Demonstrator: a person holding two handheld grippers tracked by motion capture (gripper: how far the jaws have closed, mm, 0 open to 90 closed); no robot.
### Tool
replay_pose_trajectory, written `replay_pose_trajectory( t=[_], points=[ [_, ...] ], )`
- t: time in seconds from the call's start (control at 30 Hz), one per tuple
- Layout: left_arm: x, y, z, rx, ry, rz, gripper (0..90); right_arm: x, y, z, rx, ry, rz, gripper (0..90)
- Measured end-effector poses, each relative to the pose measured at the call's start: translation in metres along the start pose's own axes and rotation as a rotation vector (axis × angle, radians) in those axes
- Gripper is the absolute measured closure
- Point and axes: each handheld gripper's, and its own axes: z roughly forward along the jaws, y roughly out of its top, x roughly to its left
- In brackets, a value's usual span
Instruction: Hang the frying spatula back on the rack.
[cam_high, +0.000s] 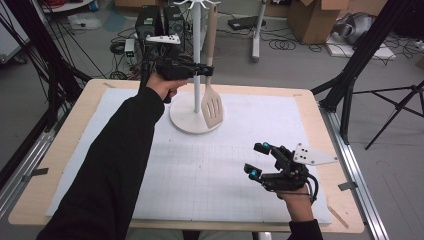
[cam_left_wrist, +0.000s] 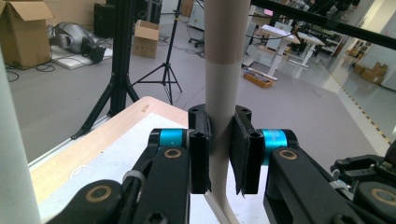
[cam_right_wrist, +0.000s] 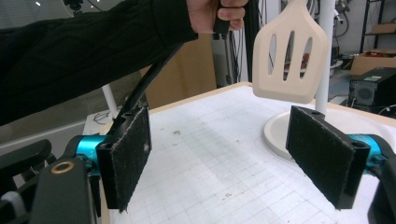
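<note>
A beige slotted spatula (cam_high: 212, 104) hangs upright beside the white pole of a rack (cam_high: 196, 60), its blade just above the rack's round base (cam_high: 186, 120). My left gripper (cam_high: 207, 71) is shut on the spatula's handle (cam_left_wrist: 222, 116), about midway up. In the left gripper view both pads press the handle from either side. My right gripper (cam_high: 256, 160) is open over the white mat near the table's right front, nothing between its pads (cam_right_wrist: 128, 154). The right gripper view has the spatula blade (cam_right_wrist: 289, 51) ahead, clear of the table.
A white gridded mat (cam_high: 200, 170) covers most of the wooden table (cam_high: 65, 150). The rack's hooks (cam_high: 197, 4) sit at the top of the pole. Black frame legs, tripods, boxes and cables stand on the floor beyond the table.
</note>
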Motion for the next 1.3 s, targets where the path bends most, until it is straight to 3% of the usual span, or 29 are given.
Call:
replay_pose_trajectory(
  t=[0.23,0.43,0.63,0.8,0.97,1.07,1.2,1.3],
  points=[
    [0.004,0.000,-0.004,-0.016,-0.002,-0.017,78.4,-0.002,-0.001,0.001,0.000,0.000,0.003,21.2],
    [0.007,-0.002,-0.004,0.005,0.015,-0.036,78.4,-0.001,-0.001,0.003,0.002,0.004,0.004,21.2],
    [0.009,-0.006,-0.006,-0.010,0.072,-0.040,78.4,0.000,-0.001,0.001,-0.001,0.000,0.005,21.2],
    [0.005,-0.011,-0.009,-0.029,0.112,-0.020,77.0,0.000,-0.001,0.000,0.001,-0.003,0.004,21.2],
    [-0.003,-0.026,-0.023,-0.072,0.177,0.001,56.0,0.001,-0.001,0.000,0.011,-0.012,-0.007,21.2],
    [-0.012,-0.036,-0.035,-0.098,0.241,0.038,39.8,0.001,-0.002,0.001,0.027,-0.026,-0.018,21.2],
    [-0.023,-0.051,-0.052,-0.106,0.273,0.061,34.7,0.002,-0.003,0.001,0.042,-0.064,-0.032,21.2],
    [-0.034,-0.062,-0.065,-0.103,0.245,0.068,33.1,0.000,-0.005,0.001,0.058,-0.088,-0.039,21.2]
  ],
)
